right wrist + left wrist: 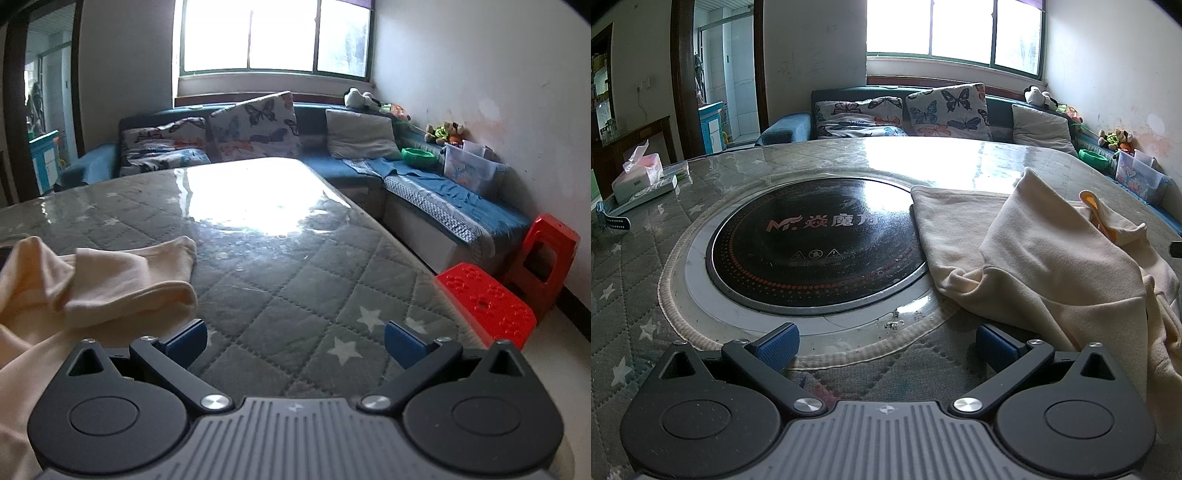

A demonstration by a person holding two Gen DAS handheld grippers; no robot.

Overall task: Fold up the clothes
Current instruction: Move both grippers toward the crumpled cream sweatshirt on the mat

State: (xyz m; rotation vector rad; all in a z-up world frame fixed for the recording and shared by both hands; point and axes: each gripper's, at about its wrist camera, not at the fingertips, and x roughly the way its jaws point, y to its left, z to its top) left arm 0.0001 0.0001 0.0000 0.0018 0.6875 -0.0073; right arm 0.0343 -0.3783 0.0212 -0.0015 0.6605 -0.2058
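Left gripper [886, 345] spread wide, empty — beside cream garment [1052, 266] rumpled on quilted table [628, 288]. Right gripper [295, 345] likewise apart, empty — garment at left.

Under my tongs the table [635, 280], covered in grey quilted star-print cloth beneath glossy clear film, carries a round black cooktop [812, 240] at frame centre, a crumpled cream garment [1052, 266] at right overlapping its rim, and a tissue box [637, 175] with small items upper left.
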